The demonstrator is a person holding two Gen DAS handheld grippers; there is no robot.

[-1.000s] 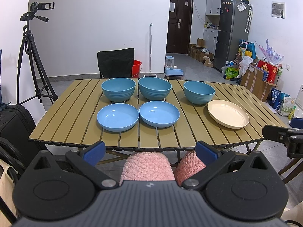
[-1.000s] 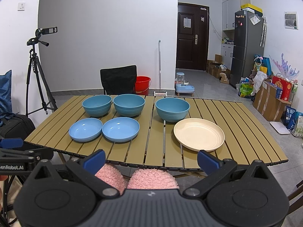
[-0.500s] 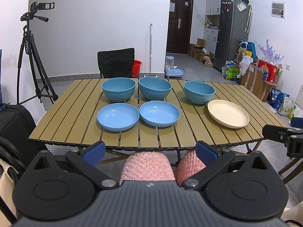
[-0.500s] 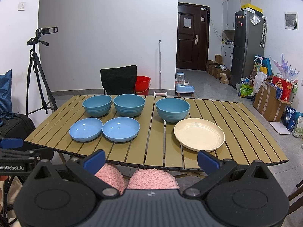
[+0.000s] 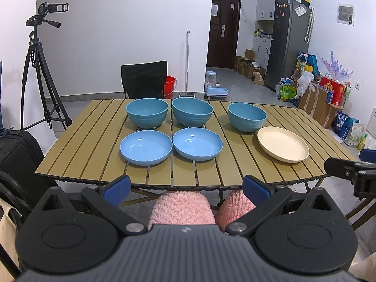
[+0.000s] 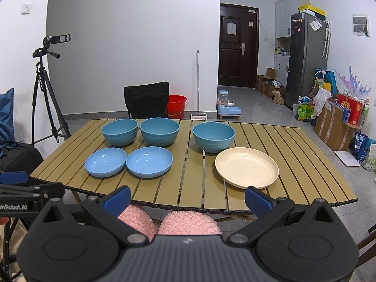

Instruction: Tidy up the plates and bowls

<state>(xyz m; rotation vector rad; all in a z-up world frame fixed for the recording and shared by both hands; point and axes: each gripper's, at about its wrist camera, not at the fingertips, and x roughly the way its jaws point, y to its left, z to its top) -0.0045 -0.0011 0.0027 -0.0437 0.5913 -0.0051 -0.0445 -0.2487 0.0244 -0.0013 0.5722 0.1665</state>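
Note:
On the slatted wooden table three deep blue bowls stand in a back row: left, middle, right. In front of them lie two shallow light-blue plates, with a cream plate to the right. My left gripper is open and empty, short of the table's near edge. The right wrist view shows the same bowls, blue plates and cream plate. My right gripper is open and empty, also before the near edge.
A black chair and a red bucket stand behind the table. A camera tripod and a black suitcase are at the left. A fridge and boxes are at the right. Pink fuzzy slippers show below the table edge.

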